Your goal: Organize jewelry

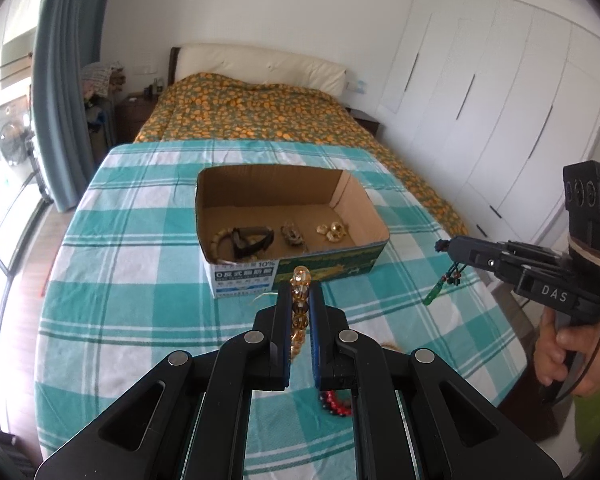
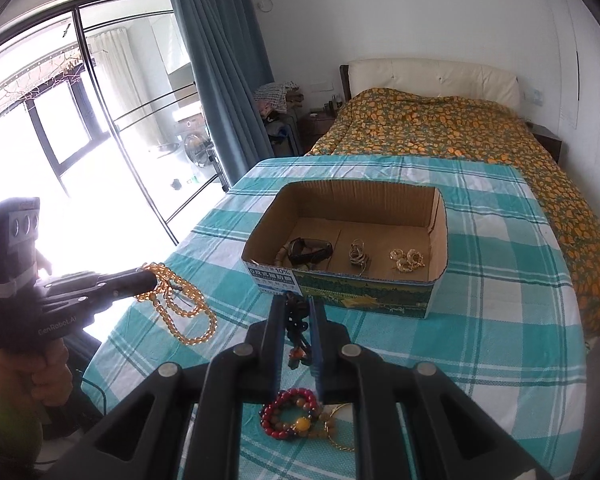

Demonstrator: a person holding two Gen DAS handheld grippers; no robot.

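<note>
Left gripper (image 1: 300,300) clamped on amber bead strand (image 1: 300,312), long axis toward cardboard box (image 1: 374,216) at 12 o'clock. Right gripper (image 2: 298,312) clamped on dark cord pendant (image 2: 298,340), probably green-tipped. Red bracelets (image 2: 288,416) on checked cloth (image 2: 500,320) at 6.

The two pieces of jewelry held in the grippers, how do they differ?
The left gripper is shut on a beaded necklace of clear amber beads, hanging in long loops. The right gripper is shut on a corded pendant, a dark knotted cord with small red beads and a green charm at its end. The necklace is far longer and bulkier than the pendant. Both hang above the checked tablecloth, in front of the cardboard box.
</note>
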